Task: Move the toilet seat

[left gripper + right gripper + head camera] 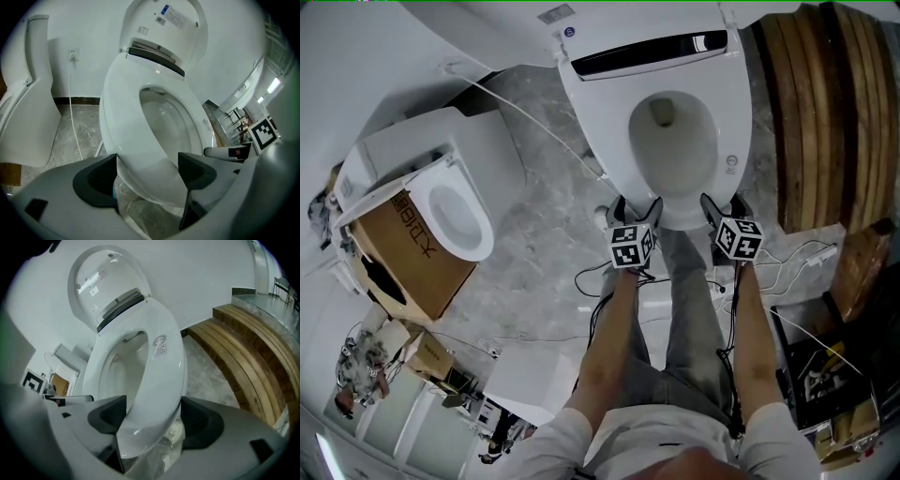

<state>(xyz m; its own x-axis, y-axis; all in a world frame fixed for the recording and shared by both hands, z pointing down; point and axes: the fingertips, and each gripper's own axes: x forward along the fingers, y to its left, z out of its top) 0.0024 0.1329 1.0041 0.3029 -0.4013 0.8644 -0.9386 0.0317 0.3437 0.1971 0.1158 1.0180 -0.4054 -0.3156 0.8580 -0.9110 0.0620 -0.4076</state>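
Note:
The white toilet seat [607, 131] lies down flat on the bowl, and the lid [164, 28] stands up against the wall behind it. Both grippers are at the seat's front edge. My left gripper [636, 208] is at the front left, its jaws spread wide. In the left gripper view the seat's front rim [140, 154] passes between the jaws of the left gripper [147, 171], not clamped. My right gripper [724, 204] is at the front right, also open. In the right gripper view the seat rim [161, 380] runs between the jaws of the right gripper [152, 420].
A second white toilet [455, 211] sits on a cardboard box [412, 253] at the left. Curved wooden steps [825, 112] rise at the right. Cables [605, 281] lie on the grey marble floor by the person's legs [684, 309]. A white cord [72, 108] hangs down the wall.

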